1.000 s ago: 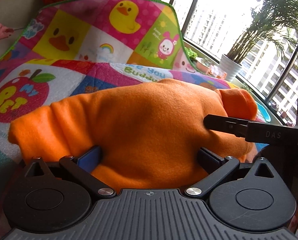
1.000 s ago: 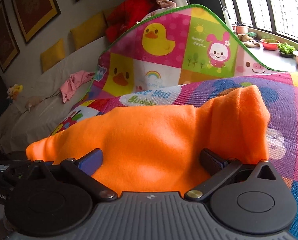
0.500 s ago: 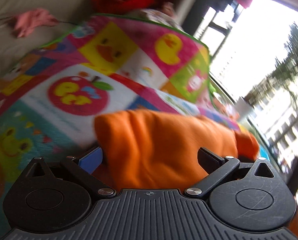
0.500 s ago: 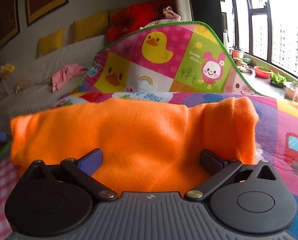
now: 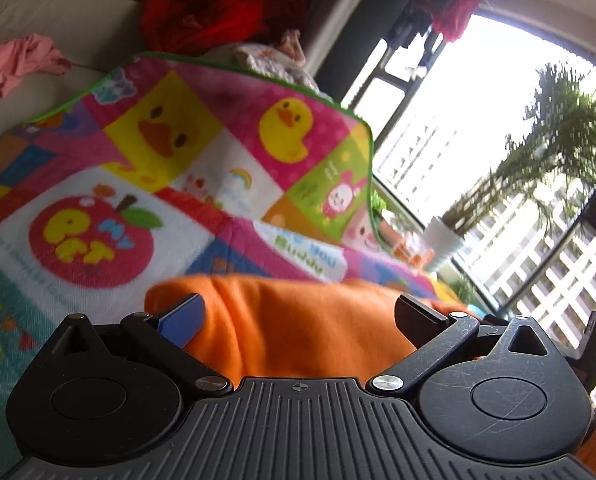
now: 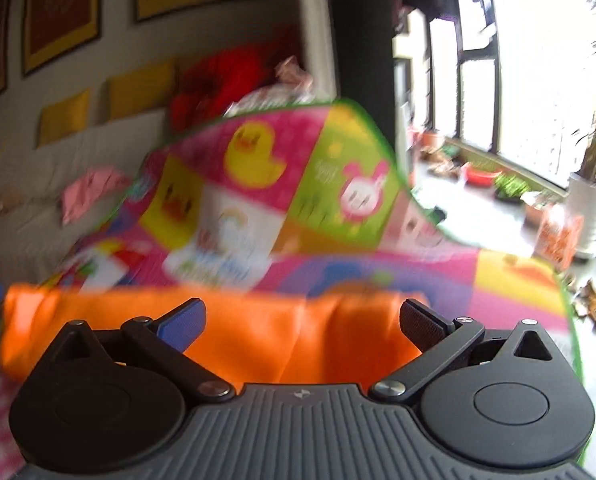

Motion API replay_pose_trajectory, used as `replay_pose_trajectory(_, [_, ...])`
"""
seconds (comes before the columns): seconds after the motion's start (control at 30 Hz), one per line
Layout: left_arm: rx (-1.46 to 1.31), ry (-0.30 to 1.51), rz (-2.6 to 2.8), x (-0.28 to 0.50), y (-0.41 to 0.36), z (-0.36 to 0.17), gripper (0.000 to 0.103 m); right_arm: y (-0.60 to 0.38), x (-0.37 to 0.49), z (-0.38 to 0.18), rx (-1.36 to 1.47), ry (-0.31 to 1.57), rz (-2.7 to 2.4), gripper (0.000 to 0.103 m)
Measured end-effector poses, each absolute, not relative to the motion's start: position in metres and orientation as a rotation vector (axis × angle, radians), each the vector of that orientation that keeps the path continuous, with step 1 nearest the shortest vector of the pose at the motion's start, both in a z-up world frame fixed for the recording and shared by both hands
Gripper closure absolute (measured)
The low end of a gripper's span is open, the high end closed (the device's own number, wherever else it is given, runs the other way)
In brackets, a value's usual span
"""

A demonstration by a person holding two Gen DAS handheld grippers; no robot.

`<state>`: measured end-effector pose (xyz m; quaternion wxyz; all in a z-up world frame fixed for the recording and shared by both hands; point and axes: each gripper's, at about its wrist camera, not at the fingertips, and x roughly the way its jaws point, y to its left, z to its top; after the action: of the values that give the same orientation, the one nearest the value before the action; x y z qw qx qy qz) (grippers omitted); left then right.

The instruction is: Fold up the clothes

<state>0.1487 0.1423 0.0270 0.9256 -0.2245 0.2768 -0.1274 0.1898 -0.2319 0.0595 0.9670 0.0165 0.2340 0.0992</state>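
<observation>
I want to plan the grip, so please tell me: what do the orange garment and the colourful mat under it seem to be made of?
The orange garment looks like fleece or a similar soft knit: matte, fuzzy, with thick rounded folds. The play mat looks like printed plush or padded fabric with a green bound edge: its cartoon squares look soft and matte, and its far part stands up in a curve. Motion blur leaves both uncertain.

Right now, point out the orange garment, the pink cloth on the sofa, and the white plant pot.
orange garment point(image 5: 298, 320): left wrist view, middle of its folded top.
pink cloth point(image 5: 22, 62): left wrist view, centre of the crumpled heap.
white plant pot point(image 6: 588, 212): right wrist view, its side wall.
</observation>
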Motion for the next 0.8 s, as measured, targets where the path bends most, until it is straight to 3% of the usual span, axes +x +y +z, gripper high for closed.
replay_pose_trajectory(0.13, [-0.474,0.568,-0.247,0.151,0.144,0.025,0.000,-0.233,0.221,0.039,0.012,0.554,0.135,0.000])
replay_pose_trajectory(0.23, [-0.453,0.695,-0.268,0.158,0.137,-0.002,0.000,-0.237,0.226,0.006,0.001,0.679,0.097,0.000])
replay_pose_trajectory(0.37, [-0.408,0.822,-0.277,0.156,0.131,-0.031,0.000,-0.261,0.208,-0.002,0.067,0.699,0.103,0.000])
replay_pose_trajectory(0.63, [-0.376,0.559,-0.273,0.130,0.153,0.039,0.000,-0.254,0.165,0.036,-0.122,0.521,0.069,0.000])
replay_pose_trajectory(0.8, [-0.401,0.497,-0.350,0.151,0.128,0.046,0.000,-0.230,0.161,0.049,-0.103,0.447,0.152,0.000])
